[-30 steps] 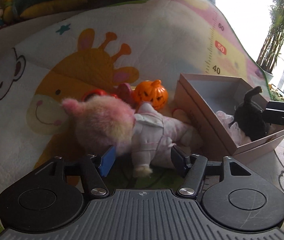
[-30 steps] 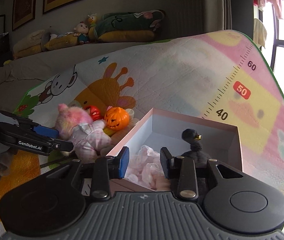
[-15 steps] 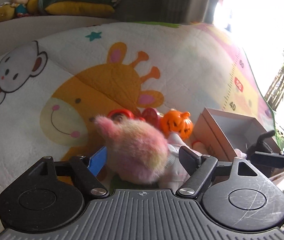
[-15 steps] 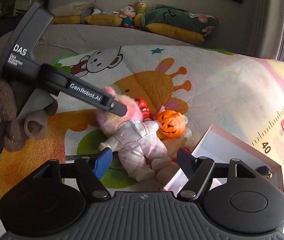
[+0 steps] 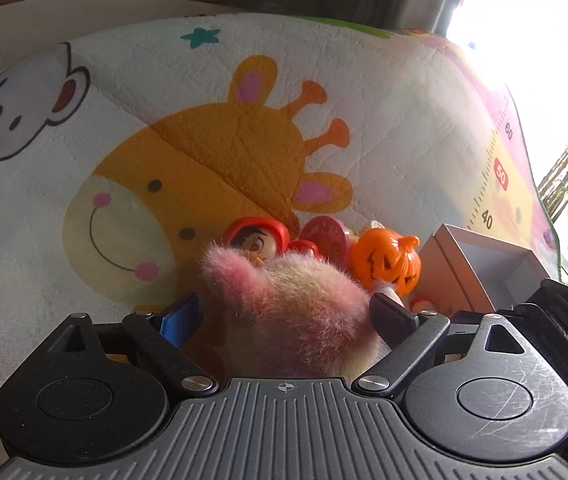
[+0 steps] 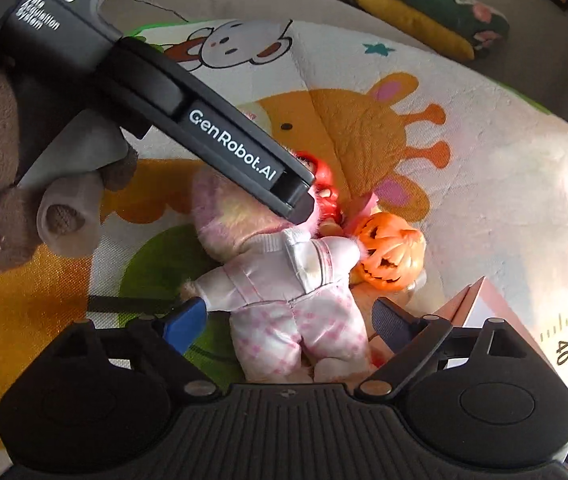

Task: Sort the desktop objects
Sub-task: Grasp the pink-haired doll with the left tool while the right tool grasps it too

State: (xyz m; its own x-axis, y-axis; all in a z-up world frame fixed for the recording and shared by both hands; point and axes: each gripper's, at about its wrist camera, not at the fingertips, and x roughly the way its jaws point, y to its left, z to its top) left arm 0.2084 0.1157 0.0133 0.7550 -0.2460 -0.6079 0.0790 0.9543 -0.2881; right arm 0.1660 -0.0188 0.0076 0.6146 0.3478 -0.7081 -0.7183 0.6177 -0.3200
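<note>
Both your left hand-held gripper (image 5: 285, 312) and right hand-held gripper (image 6: 285, 320), jaws just spread wide, straddle the pink-furred plush doll (image 6: 284, 280) lying on the cartoon play mat (image 5: 204, 120); closing both could tug it apart or knock the orange plastic pumpkin (image 6: 387, 252) beside it.

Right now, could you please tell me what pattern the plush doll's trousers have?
Pink-and-white check on the plush doll's trousers, clearest in the right wrist view.

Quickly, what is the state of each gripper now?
Left gripper: open, just widened, around the pink furry doll's head.
Right gripper: open, just widened, around its legs.
</note>
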